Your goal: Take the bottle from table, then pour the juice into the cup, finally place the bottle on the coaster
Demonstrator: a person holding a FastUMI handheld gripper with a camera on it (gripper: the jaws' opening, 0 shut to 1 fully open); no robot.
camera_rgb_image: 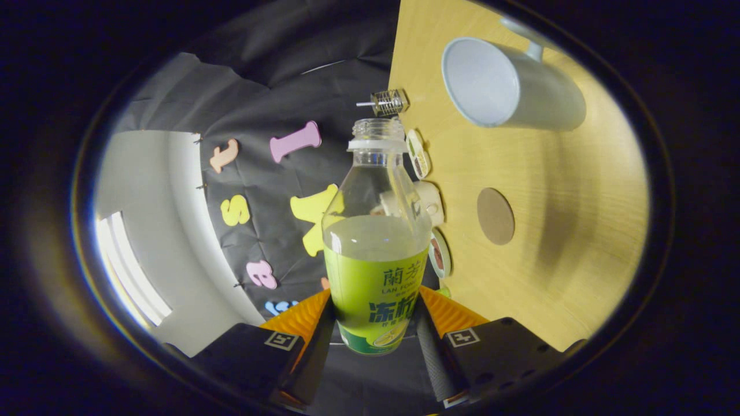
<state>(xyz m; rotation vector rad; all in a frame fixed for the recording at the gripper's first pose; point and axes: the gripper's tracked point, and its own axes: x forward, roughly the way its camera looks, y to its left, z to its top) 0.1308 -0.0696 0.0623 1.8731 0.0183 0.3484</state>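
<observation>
Showing the gripper view, rolled so that the wooden table (555,242) appears as a wall to one side of the fingers. The gripper (374,329) pinches the bottle (376,242) at its labelled lower body, one finger pressing on each flank, so that the bottle stands between the fingers and extends forward along them. The bottle is clear plastic with a green label; its cap is off and its neck is open. Pale juice fills it to about the top edge of the label, the shoulder and neck above being empty. The bottle is clear of the tabletop. Beyond the neck and towards the table, a white cup (509,86) with a handle rests on the wood, its open mouth facing the camera, and the inside looks empty. Between cup and fingers, well apart from the cup, a round brown coaster (495,216) lies flat on the table with nothing on it. Just beyond the bottle mouth, a small ribbed glass object with a metal stem (387,103) sits at the table edge. Several small round items (417,153) line the same edge beside the bottle, partly hidden behind it; their nature cannot be told.
</observation>
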